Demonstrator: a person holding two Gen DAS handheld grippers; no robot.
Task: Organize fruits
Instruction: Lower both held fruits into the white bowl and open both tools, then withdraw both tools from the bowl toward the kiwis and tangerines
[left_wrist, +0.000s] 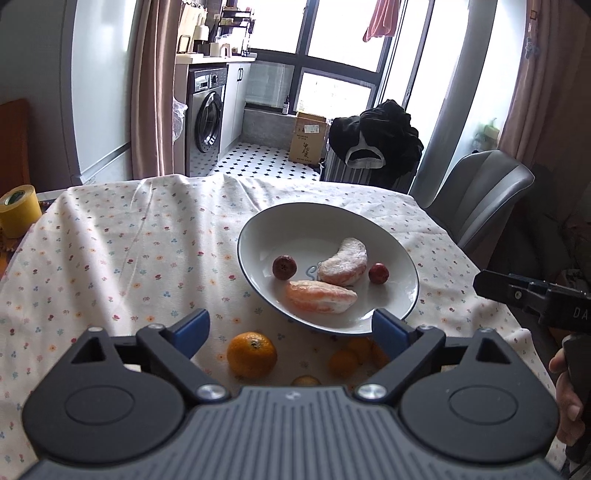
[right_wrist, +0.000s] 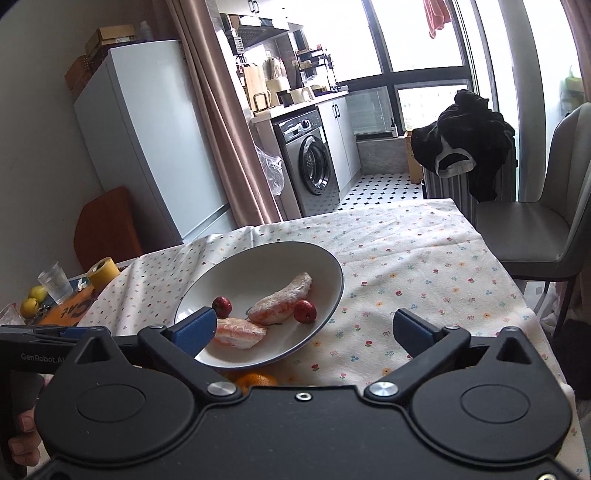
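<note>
Orange fruit is what's left loose: one big mandarin (left_wrist: 251, 355) on the flowered cloth near the front edge of the desk (left_wrist: 110, 258), plus a cluster of smaller oranges (left_wrist: 351, 360) just right of it, partly hidden under the near rim of the plate (left_wrist: 255, 221) and behind the left gripper's body. Exact count of the small ones: cannot tell. Plate sits mid-desk, toward the right side, and holds two peeled citrus segments (left_wrist: 320, 296) and two small red fruits (left_wrist: 284, 267). Left gripper (left_wrist: 290, 326): jaws spread wide, nothing between them, hovering low over the front edge. The big mandarin lies just below and slightly left of the jaw centreline, close in; it's roughly round, so no long axis to align to. Right gripper (right_wrist: 304, 326): jaws also spread, empty, sitting off the right edge of the desk and pointing in across the plate; its left finger overlaps the plate's near rim in the right wrist view, contact or not cannot tell. From that side only the top of an orange shows below the plate rim, mostly blocked by the gripper body. Judgement: left hand is clearly nearer the mandarin, so it's the likely next pick: dip down, nudge left, close across the fruit, then lift forward and right into the plate. Watch the plate rim on the way in, and the small oranges may roll if bumped.
</note>
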